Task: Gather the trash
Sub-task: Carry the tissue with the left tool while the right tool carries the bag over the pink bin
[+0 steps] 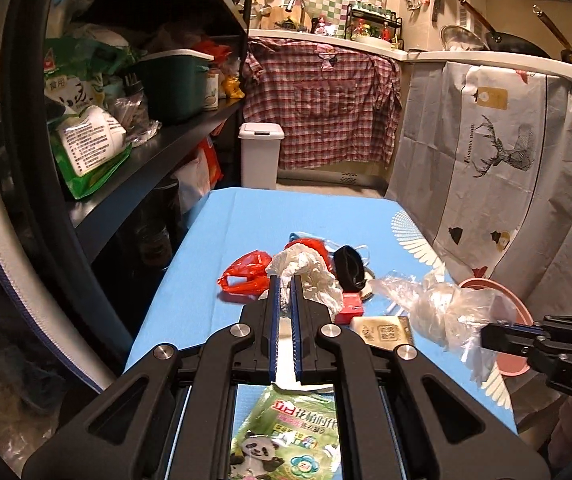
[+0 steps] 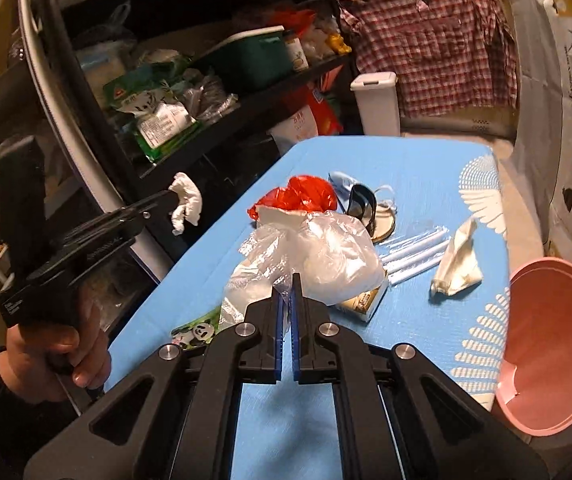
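My left gripper (image 1: 284, 280) is shut on a crumpled white tissue (image 1: 305, 276) and holds it above the blue table (image 1: 214, 248); the tissue also shows in the right wrist view (image 2: 186, 202), hanging off the table's left side. My right gripper (image 2: 286, 286) is shut on a clear plastic bag (image 2: 325, 248), lifted over the table; it shows in the left wrist view too (image 1: 441, 308). On the table lie a red plastic bag (image 2: 297, 196), a panda wrapper (image 1: 286, 436), a small carton (image 2: 361, 302), plastic straws (image 2: 413, 256) and a folded white wrapper (image 2: 459, 268).
A pink bin (image 2: 553, 344) stands at the table's right edge. A white lidded trash can (image 1: 260, 152) stands on the floor beyond the table. Black shelves (image 1: 158, 148) full of packages run along the left. A black strap (image 2: 359, 204) and a red box (image 1: 349, 304) lie mid-table.
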Motion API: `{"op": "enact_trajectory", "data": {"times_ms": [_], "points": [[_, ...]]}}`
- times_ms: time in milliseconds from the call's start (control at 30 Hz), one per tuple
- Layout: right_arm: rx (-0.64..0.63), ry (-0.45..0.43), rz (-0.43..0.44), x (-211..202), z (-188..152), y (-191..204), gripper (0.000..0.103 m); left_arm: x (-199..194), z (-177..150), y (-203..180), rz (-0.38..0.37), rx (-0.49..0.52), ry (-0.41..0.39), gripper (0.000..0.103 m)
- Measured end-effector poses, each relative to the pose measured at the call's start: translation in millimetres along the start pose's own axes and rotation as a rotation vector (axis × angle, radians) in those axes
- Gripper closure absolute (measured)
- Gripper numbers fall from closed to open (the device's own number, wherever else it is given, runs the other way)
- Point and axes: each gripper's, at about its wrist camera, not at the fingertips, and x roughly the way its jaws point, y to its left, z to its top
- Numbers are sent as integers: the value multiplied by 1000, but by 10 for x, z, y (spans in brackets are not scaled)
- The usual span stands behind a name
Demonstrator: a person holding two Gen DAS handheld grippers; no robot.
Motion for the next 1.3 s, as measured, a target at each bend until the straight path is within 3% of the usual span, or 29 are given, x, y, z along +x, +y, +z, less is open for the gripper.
{"op": "enact_trajectory", "data": {"times_ms": [200,567,900,1167,1300], "points": [[-7,-68,-31,-481,144,-129,100,-26,81,-138,-37,2,-19,98],[26,-185,-224,-1196,258,-616,99,-28,128,-514,-116,34,-25,98],[80,-215,-414,-1449,21,-1101,99,87,124,-1153,-229,95,-8,98],[154,-230,-509,-1469,-196,-1434,99,324,70,-1659,-321,115,31,98],[131,-224,-568,-1432,-225,-1494,99,463,34,-1895,-354,137,51,98]]}}
